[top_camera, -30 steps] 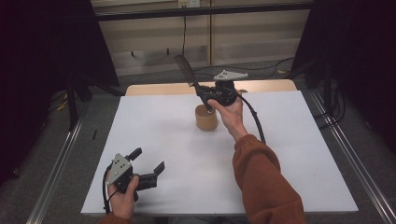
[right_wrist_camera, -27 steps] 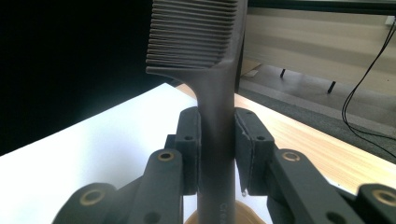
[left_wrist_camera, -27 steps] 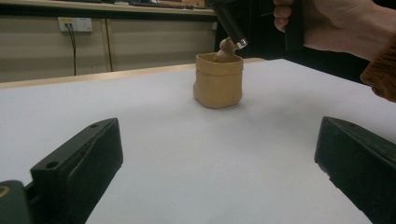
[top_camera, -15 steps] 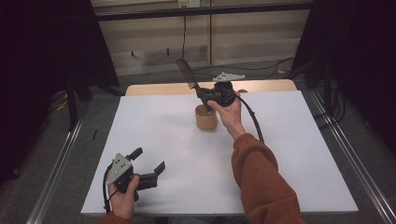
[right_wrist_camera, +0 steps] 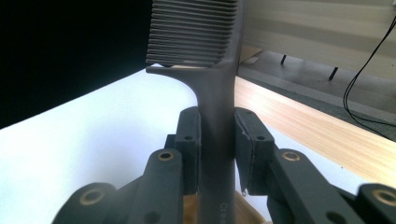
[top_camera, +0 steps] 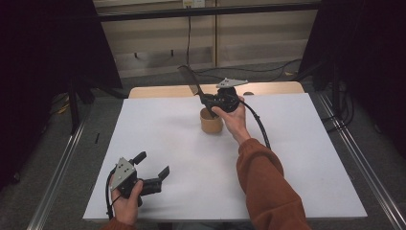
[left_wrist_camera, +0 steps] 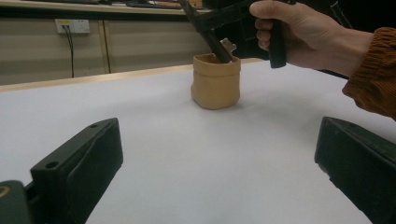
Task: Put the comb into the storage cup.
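A white table point(top_camera: 158, 143) fills the middle of the room, with dark curtains to left and right and a pale wall beyond. Near its far edge stands a small tan cup point(top_camera: 211, 122), soft-walled and light by the look of it, likely to tip if nudged. Above it the person's right arm, in a rust sleeve point(top_camera: 268, 191), reaches forward from the near right, wrist bent so the right gripper point(top_camera: 207, 99) points left and down. Its jaws are clamped on the handle of a black comb point(right_wrist_camera: 215, 116), whose lower end dips into the cup while the teeth rise up and away. The comb looks thin, stiff and smooth; the flat handle seems the safest hold. The left gripper point(top_camera: 154, 166) rests at the near left, jaws wide, holding nothing.
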A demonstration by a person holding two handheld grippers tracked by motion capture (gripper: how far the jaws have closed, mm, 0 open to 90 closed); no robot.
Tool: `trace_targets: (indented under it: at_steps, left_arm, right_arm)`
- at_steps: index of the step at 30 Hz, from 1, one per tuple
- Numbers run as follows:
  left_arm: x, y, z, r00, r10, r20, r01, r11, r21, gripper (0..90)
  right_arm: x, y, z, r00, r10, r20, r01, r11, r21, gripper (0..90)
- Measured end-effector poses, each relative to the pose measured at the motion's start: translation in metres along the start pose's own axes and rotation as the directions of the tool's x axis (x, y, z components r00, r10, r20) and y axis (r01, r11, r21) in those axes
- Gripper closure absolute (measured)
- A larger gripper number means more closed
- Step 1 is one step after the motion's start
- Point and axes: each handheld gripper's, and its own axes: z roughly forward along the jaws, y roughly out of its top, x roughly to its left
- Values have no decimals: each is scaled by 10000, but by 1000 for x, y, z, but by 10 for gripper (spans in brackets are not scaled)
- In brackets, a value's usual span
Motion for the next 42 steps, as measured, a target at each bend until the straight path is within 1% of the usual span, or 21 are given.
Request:
trace_targets:
  at_steps: [3,8,11,12,14,16,20,32,34,36,38,42]
  left_arm:
    - [0,0,0,10000,-1,20,2,10000,-28,11]
    - [0,0,0,10000,8,28,-8,10000,-27,11]
    - [0,0,0,10000,21,53,-21,10000,-22,11]
    - [0,0,0,10000,31,52,-31,10000,-19,11]
    - [0,0,0,10000,53,50,-53,10000,-11,11]
    - [-1,0,0,10000,18,51,-19,10000,23,11]
    - [-1,0,0,10000,44,42,-44,10000,-7,11]
    - [-1,0,1,10000,23,50,-23,10000,59,11]
    - [-1,0,1,10000,48,35,-48,10000,69,11]
    - [-1,0,1,9999,101,78,-101,9999,77,11]
    - [-1,0,1,10000,76,61,-77,9999,79,11]
    - [-1,0,1,9999,115,85,-115,9999,71,11]
  right_arm:
    - [0,-1,1,10000,-33,33,32,10000,25,727]
    - [3,-6,3,9995,-291,110,287,9990,339,728]
    - [3,-11,4,9996,-233,133,228,9991,361,728]
    - [2,-15,3,9994,-267,206,257,9985,473,728]
    - [2,-16,3,9994,-293,210,282,9984,482,728]
    - [3,-16,2,9995,-269,186,260,9985,480,728]
    - [6,-16,0,9985,-471,277,453,9972,596,728]
    - [9,-20,-3,9974,-602,386,570,9952,790,728]
    - [11,-19,-3,9969,-674,401,638,9943,860,727]
    - [12,-19,-3,9967,-752,297,715,9913,1102,727]
    - [14,-21,-2,9960,-837,317,789,9882,1309,727]
    - [13,-24,-2,9970,-695,339,645,9893,1307,727]
